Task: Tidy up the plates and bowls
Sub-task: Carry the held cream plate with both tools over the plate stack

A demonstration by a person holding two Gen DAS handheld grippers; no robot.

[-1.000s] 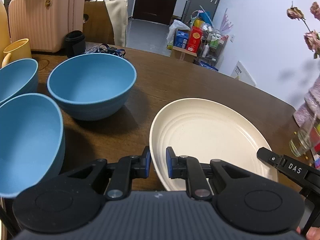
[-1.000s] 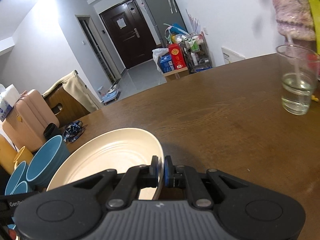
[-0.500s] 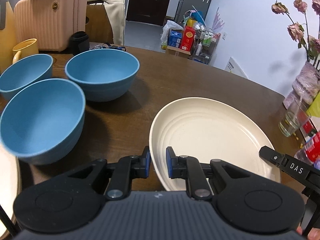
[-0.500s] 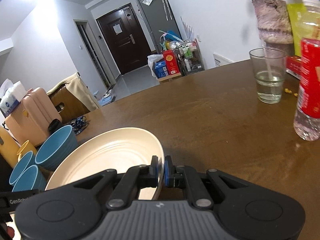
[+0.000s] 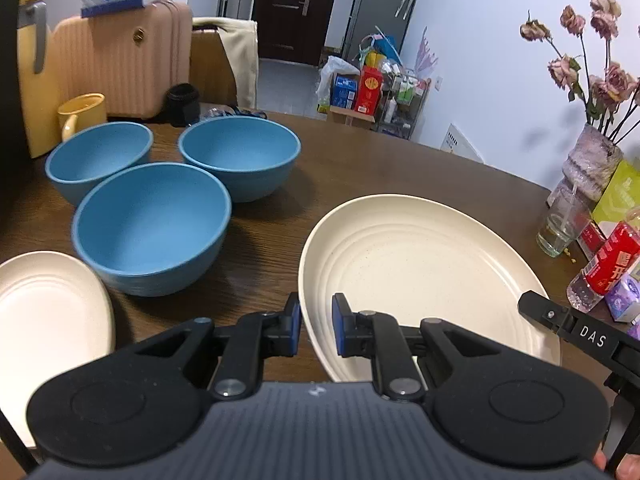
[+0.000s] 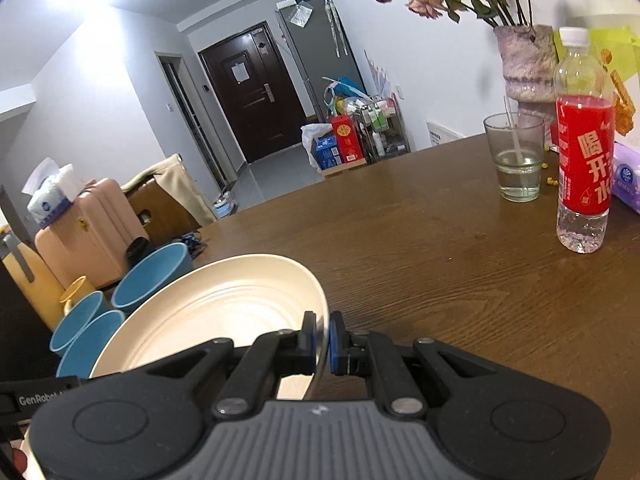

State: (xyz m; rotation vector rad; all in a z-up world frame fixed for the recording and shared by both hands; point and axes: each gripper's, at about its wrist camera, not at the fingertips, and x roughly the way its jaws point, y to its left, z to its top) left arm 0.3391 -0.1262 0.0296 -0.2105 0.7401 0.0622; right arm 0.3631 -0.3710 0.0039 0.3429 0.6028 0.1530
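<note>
Both my grippers — left (image 5: 316,330), right (image 6: 321,342) — pinch the round cream ridged plate (image 5: 420,276); uneven pulling could twist it loose onto the blue bowls (image 5: 152,224) at ten o'clock.

both grippers clamped, angled downward

the left gripper (image 5: 315,329) points down at a slant, its jaws nearly closed. the right gripper (image 6: 322,339) tilts down more gently, its blue pads (image 6: 334,338) pinched together.
</note>
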